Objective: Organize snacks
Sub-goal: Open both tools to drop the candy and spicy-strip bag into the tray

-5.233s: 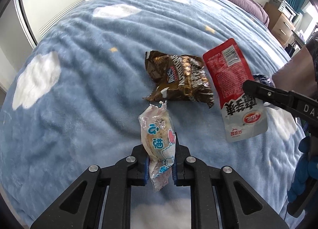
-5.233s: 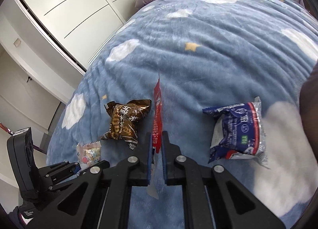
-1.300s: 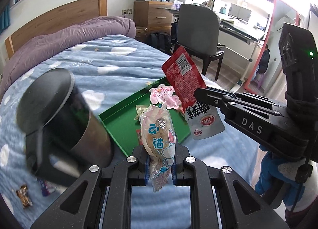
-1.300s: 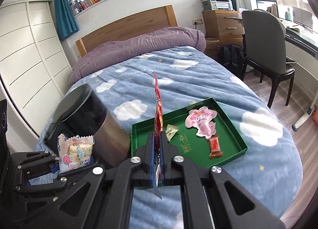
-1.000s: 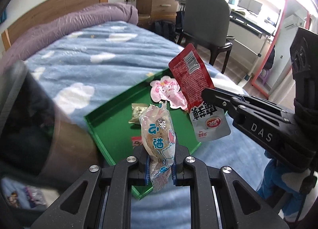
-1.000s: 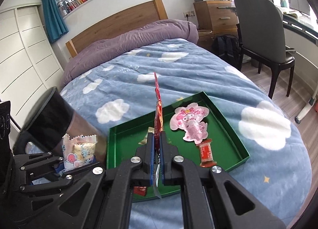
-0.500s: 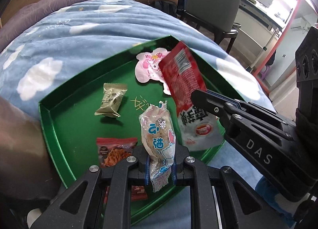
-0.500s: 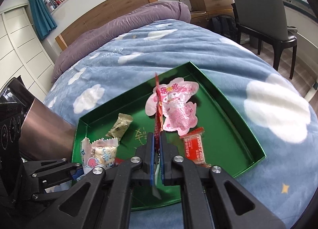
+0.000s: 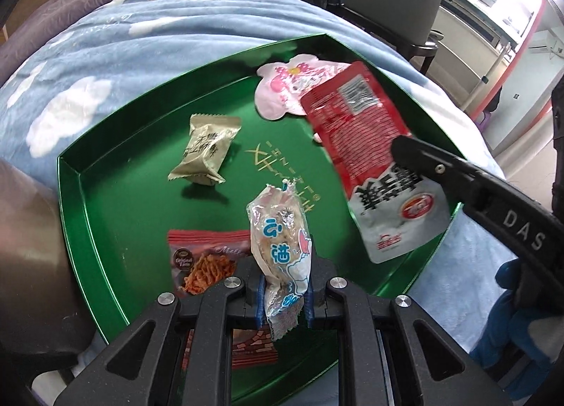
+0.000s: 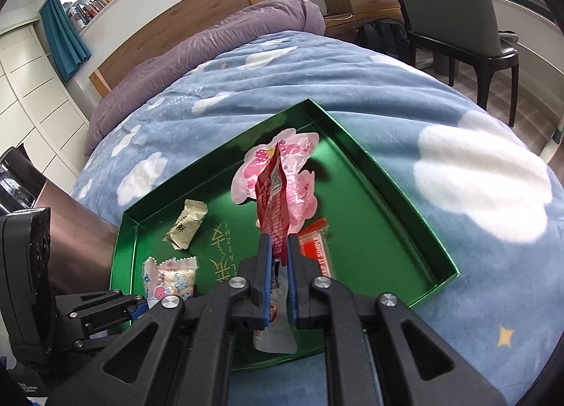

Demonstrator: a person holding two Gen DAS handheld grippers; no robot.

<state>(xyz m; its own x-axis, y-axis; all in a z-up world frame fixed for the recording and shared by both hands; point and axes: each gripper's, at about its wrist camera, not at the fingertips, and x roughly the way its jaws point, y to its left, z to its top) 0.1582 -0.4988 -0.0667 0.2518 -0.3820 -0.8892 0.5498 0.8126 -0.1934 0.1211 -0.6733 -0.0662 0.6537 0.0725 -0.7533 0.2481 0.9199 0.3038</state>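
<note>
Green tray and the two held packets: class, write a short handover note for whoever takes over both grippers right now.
Left gripper: shut on the white-and-blue snack packet, above the green tray.
Right gripper: shut on the red-and-white pouch, also above the tray.
Already in the tray: pink character packet, beige candy, orange-red snack packet, small red bar.
Left: release both held packets into the tray.
</note>
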